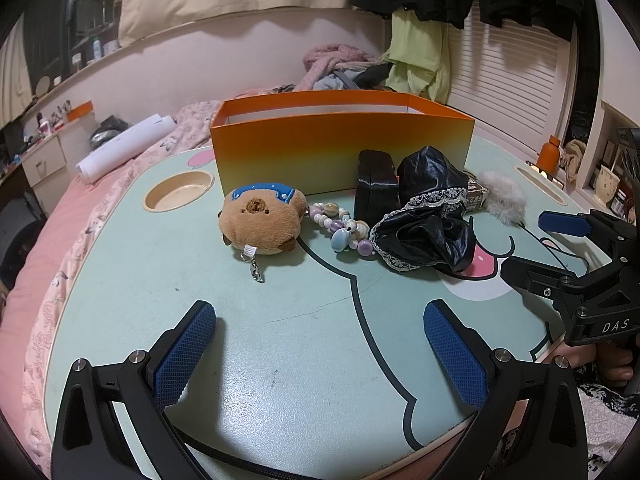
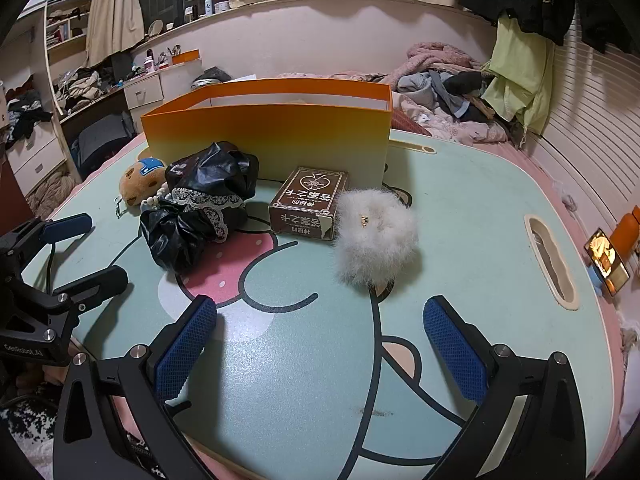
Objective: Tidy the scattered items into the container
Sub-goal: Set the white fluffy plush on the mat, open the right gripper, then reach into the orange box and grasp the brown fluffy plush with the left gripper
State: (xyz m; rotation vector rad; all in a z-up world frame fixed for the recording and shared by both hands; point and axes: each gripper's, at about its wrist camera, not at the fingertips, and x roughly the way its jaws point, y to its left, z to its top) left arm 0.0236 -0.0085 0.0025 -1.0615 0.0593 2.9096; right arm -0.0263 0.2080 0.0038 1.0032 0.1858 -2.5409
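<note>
While both grippers, left gripper and right gripper, hang released and empty, we'd drop the right over the fluffy pompom on the worktop, pinch gently, then clear the orange box wall behind.

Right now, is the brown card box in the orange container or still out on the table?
Out. The brown card box lies flat on the table, in front of the orange container, beside the white fluffy pompom.
</note>
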